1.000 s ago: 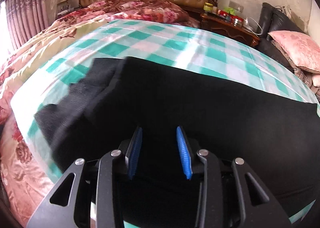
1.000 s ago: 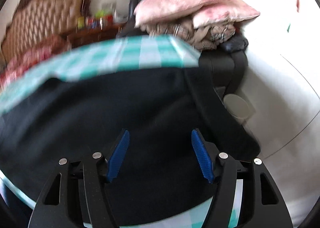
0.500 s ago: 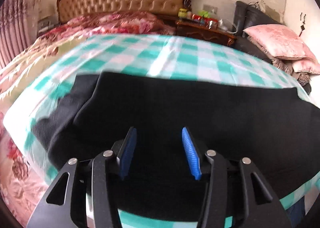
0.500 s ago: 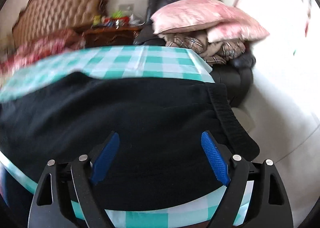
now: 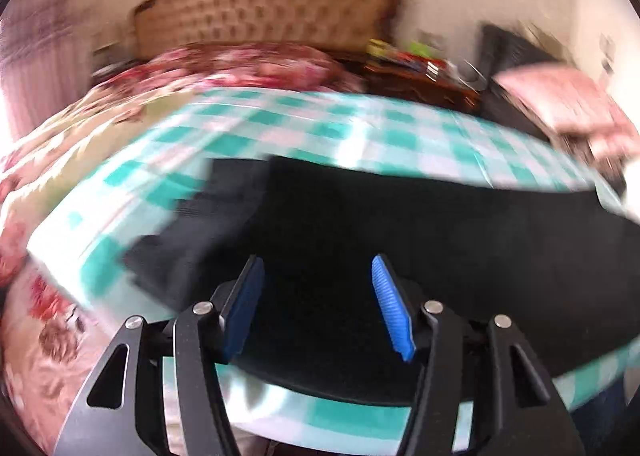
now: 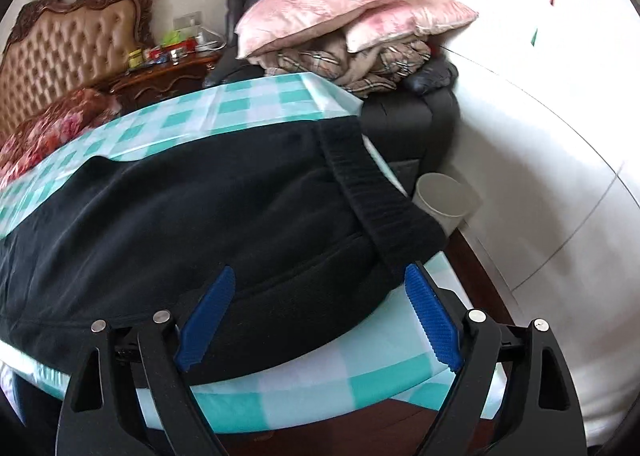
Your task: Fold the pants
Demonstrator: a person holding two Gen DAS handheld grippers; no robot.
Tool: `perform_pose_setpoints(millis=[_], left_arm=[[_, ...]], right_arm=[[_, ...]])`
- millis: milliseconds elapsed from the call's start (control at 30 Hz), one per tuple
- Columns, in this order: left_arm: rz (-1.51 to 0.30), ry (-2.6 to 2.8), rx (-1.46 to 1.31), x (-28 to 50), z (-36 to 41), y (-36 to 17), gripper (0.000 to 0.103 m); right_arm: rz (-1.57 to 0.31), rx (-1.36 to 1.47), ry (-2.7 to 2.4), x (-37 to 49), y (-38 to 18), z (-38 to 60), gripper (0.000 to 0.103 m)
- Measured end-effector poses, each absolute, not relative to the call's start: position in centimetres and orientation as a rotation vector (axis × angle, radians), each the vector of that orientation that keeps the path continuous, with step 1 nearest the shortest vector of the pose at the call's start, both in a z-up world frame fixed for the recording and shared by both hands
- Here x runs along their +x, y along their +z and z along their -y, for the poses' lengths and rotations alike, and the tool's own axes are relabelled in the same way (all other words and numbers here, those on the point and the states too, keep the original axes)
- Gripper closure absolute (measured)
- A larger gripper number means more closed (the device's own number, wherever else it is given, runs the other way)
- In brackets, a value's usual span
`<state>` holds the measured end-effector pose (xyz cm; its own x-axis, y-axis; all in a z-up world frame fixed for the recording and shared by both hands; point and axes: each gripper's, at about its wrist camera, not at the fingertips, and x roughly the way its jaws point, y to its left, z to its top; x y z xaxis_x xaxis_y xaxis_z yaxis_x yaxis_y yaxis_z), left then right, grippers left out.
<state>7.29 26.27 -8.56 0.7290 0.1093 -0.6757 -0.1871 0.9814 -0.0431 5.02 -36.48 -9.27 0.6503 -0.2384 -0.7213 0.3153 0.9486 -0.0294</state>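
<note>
Pants: the black pants [image 6: 192, 216] lay flat across the green-checked cloth [image 6: 256, 108] at the foot of the bed, folded lengthwise with one leg on the other, and the ribbed waistband [image 6: 372, 196] ran toward the cloth's right corner.
Leg end: in the left wrist view the cuffs [image 5: 176, 252] lay at the left, slightly staggered, though motion blur made their edges hard to read.
Left gripper: the left gripper [image 5: 316, 304] hung over the near edge of the legs with its blue pads spread and nothing between them; the gap had widened a little over the last second.
Right gripper: the right gripper [image 6: 316, 316] stood with pads wide apart and empty just beside the waistband's near corner; a second earlier it had been narrower and farther in over the cloth of the seat.
What changed: both tools had opened and pulled back toward the near edge, and the left camera was swinging.
Meaning for the task: the lengthwise fold looked done, and the crosswise fold, waist to cuffs, probably came next.
Surroundings: a tufted headboard [image 5: 260, 12] and pink pillows [image 6: 344, 8] stood well apart from the work.
</note>
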Motion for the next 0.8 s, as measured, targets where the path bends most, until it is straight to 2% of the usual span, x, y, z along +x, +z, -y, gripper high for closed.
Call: perform_pose_setpoints(millis=[100, 133, 200, 267, 300, 400, 467, 533, 567, 633, 700, 800], left_arm=[[-0.822, 0.227, -0.088, 8.8, -27.0, -11.0, 0.045], [-0.813, 0.220, -0.120, 8.8, -27.6, -11.0, 0.051], [-0.808, 0.236, -0.155, 8.7, -28.5, -10.4, 0.055], [-0.785, 0.260, -0.159, 8.0, -28.7, -9.3, 0.052], [-0.775, 0.267, -0.179, 7.5, -28.9, -8.9, 0.046], [-0.768, 0.262, -0.324, 5.4, -30.4, -8.6, 0.045], [-0.763, 0.258, -0.437, 4.1, -31.6, -8.9, 0.047], [-0.752, 0.261, -0.527, 3.0, -32.5, -9.1, 0.057], [-0.739, 0.269, -0.579, 2.4, -33.1, -9.0, 0.057], [-0.725, 0.330, -0.651, 1.2, -34.3, -9.0, 0.058], [-0.713, 0.328, -0.771, 0.1, -36.0, -9.6, 0.059], [-0.699, 0.288, -0.922, -1.1, -37.6, -10.6, 0.059]], right_arm=[[-0.887, 0.133, -0.410, 6.3, -10.8, 39.4, 0.031], [-0.886, 0.186, -0.401, 6.3, -11.0, 40.4, 0.031], [-0.860, 0.302, -0.394, 5.3, -10.6, 42.5, 0.031], [-0.842, 0.356, -0.405, 4.4, -10.3, 43.7, 0.031], [-0.837, 0.389, -0.428, 3.9, -10.1, 44.4, 0.031], [-0.868, 0.531, -0.372, 3.4, -10.9, 46.2, 0.031], [-0.875, 0.543, -0.342, 3.9, -10.9, 46.4, 0.031], [-0.886, 0.528, -0.323, 4.6, -10.8, 46.1, 0.032], [-0.885, 0.522, -0.318, 4.7, -10.6, 45.6, 0.034], [-0.886, 0.515, -0.300, 5.5, -10.4, 45.2, 0.051], [-0.893, 0.506, -0.268, 6.3, -10.4, 44.9, 0.062], [-0.894, 0.435, -0.276, 7.1, -9.7, 43.8, 0.074]])
